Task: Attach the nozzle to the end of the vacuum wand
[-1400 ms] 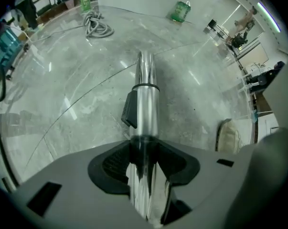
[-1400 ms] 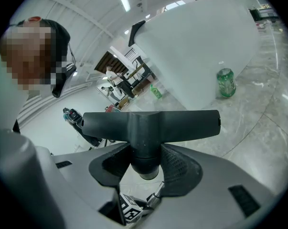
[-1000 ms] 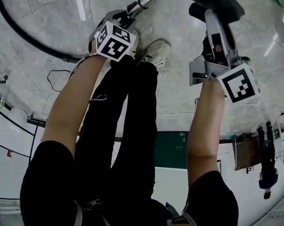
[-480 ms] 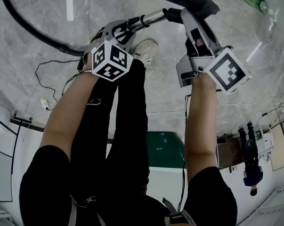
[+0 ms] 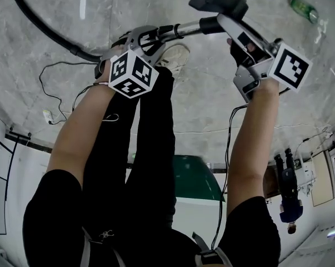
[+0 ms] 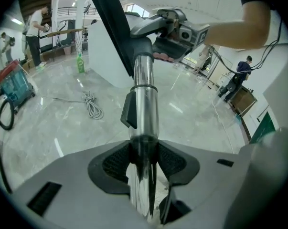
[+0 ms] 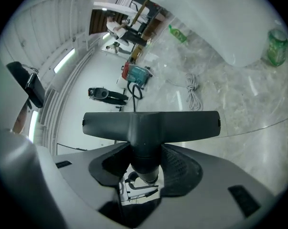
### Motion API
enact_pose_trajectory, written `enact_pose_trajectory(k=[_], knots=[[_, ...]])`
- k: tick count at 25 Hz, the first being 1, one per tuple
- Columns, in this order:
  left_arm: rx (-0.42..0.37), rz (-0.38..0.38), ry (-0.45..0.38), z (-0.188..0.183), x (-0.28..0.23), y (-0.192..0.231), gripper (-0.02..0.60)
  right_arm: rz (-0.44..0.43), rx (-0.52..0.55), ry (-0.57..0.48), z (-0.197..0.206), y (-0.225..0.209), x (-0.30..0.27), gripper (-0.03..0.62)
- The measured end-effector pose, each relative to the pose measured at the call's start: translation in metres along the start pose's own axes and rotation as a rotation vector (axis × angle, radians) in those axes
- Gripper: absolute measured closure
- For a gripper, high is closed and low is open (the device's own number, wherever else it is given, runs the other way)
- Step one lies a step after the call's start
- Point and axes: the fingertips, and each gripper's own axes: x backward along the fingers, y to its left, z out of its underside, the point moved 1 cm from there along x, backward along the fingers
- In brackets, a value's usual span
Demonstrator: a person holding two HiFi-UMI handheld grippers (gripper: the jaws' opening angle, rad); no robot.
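While the chrome metal vacuum wand [image 6: 144, 80] is clamped between the jaws of the left gripper [image 6: 144, 163], the dark grey T-shaped plastic nozzle [image 7: 151, 125] is gripped by its neck in the closed right gripper [image 7: 144, 168]. Both are held raised above the grey marble floor [image 5: 211, 104], end to end, so that neck and tube share one line. The neck is seen met with the wand's tip, but full seating cannot be judged. The push may be resisted by the trailing black hose [image 5: 39, 29]. A white shoe [image 5: 178, 57], a coiled grey cord [image 6: 89, 104] and a green bottle [image 5: 303, 7] lie clear of the joint.
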Motion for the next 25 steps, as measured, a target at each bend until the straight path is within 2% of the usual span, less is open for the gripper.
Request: enact_pose_trajectory(k=[2,4,6,8,10,12,14,17,19,20,21,25], knots=[[-0.005,0.031,0.003,0.003,-0.001,-0.003,0.403,-0.044,-0.009,0.033,0.004,-0.001,-0.005,0.402],[-0.004,0.05,0.013,0.005,-0.002,-0.004,0.403,-0.045,-0.001,0.036,0.006,-0.004,-0.005,0.402],[-0.006,0.087,0.017,0.005,-0.003,-0.006,0.403,-0.074,0.068,0.016,0.008,-0.005,-0.001,0.402],[-0.018,0.182,0.016,0.006,-0.002,-0.012,0.404,-0.167,0.155,-0.009,0.015,-0.004,0.005,0.402],[-0.026,0.292,0.013,0.008,0.004,-0.021,0.405,-0.267,0.177,-0.037,0.026,-0.004,0.01,0.402],[-0.021,0.316,0.022,0.011,0.005,-0.024,0.407,-0.274,0.155,-0.068,0.03,-0.006,0.01,0.402],[-0.01,0.254,0.056,0.012,-0.002,-0.018,0.408,-0.166,0.108,-0.101,0.027,-0.012,0.004,0.402],[0.016,0.161,0.084,0.01,-0.011,-0.011,0.41,0.144,-0.072,-0.207,0.02,-0.033,0.001,0.402],[0.021,0.154,0.073,0.007,-0.014,-0.011,0.414,0.323,-0.191,-0.274,0.018,-0.046,0.003,0.402],[0.024,0.162,0.064,0.005,-0.014,-0.012,0.416,0.351,-0.204,-0.282,0.017,-0.049,0.004,0.402],[0.031,0.175,0.052,0.004,-0.014,-0.011,0.417,0.326,-0.182,-0.27,0.015,-0.048,0.003,0.402],[0.039,0.233,0.012,-0.001,-0.01,-0.006,0.423,0.039,0.083,-0.136,0.01,-0.031,-0.001,0.402]])
